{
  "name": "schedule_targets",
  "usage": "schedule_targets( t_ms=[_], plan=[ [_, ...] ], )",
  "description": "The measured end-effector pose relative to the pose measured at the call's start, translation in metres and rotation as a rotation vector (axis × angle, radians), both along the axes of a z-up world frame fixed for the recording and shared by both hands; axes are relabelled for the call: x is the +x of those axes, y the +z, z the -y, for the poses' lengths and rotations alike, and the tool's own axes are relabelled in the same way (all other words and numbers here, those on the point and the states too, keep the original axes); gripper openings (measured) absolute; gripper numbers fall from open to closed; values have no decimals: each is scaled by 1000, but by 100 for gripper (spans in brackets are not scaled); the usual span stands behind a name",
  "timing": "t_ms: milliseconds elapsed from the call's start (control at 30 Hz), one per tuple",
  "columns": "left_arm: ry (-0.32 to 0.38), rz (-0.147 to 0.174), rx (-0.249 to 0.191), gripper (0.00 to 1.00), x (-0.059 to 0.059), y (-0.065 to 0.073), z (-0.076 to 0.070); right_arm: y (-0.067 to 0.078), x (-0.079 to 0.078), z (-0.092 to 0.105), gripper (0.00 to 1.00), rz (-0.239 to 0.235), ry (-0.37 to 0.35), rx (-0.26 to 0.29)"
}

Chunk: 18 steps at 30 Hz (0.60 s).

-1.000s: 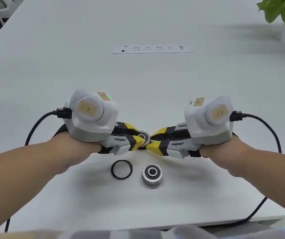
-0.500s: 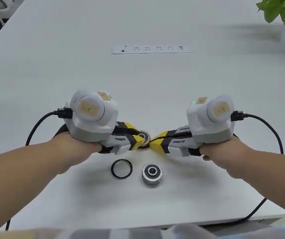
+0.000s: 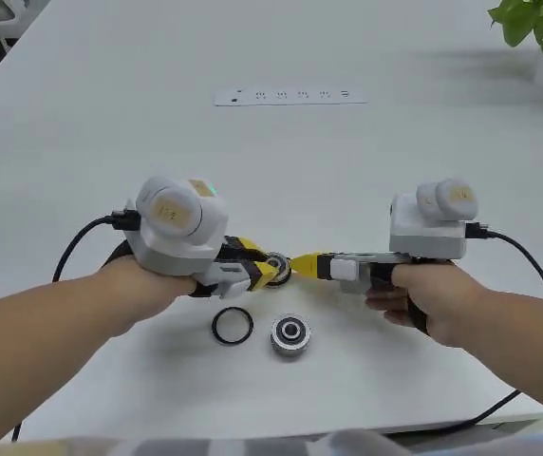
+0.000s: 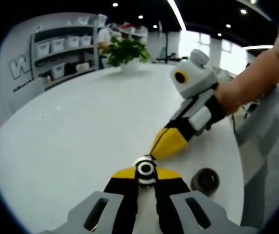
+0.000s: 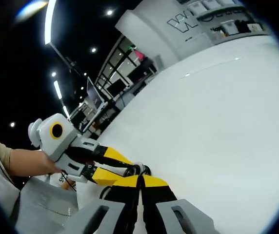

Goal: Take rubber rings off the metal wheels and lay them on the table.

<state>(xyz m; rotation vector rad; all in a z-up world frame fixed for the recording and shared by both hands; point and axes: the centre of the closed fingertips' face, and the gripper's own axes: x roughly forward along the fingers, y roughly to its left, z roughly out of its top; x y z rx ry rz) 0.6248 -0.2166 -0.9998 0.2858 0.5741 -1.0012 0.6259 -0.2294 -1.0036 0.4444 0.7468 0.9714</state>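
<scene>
My left gripper (image 3: 264,271) is shut on a small metal wheel (image 3: 275,265) held above the white table; in the left gripper view that wheel (image 4: 145,170) sits between the yellow tips. My right gripper (image 3: 300,265), rolled on its side, meets the wheel's rim from the right with its jaws shut, seemingly pinching the wheel's black rubber ring (image 5: 142,169). In the left gripper view the right gripper (image 4: 154,154) touches the wheel's upper edge. A loose rubber ring (image 3: 233,325) lies flat on the table beneath the left gripper. Beside it stands a second metal wheel (image 3: 290,333), also seen as wheel (image 4: 205,180).
A white power strip (image 3: 289,95) lies far back at the centre. A green plant (image 3: 533,19) stands at the back right corner. Black cables (image 3: 74,245) trail from both grippers. The table's front edge (image 3: 281,435) runs just below the loose ring and wheel.
The right gripper has rolled onto its side and drawn slightly to the right, its tips still at the held wheel. The left gripper, loose ring and second wheel stayed put.
</scene>
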Motion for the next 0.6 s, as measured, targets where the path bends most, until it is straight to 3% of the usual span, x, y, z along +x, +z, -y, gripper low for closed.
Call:
schedule_targets(
  t_ms=[367,600],
  plan=[
    [9,7,8,12,-1,0,0,4,-4,-6,0,-34,-25,24],
    [7,9,13,12,0,-1,1,7,-10,-11,0,-47,-3,39]
  ],
)
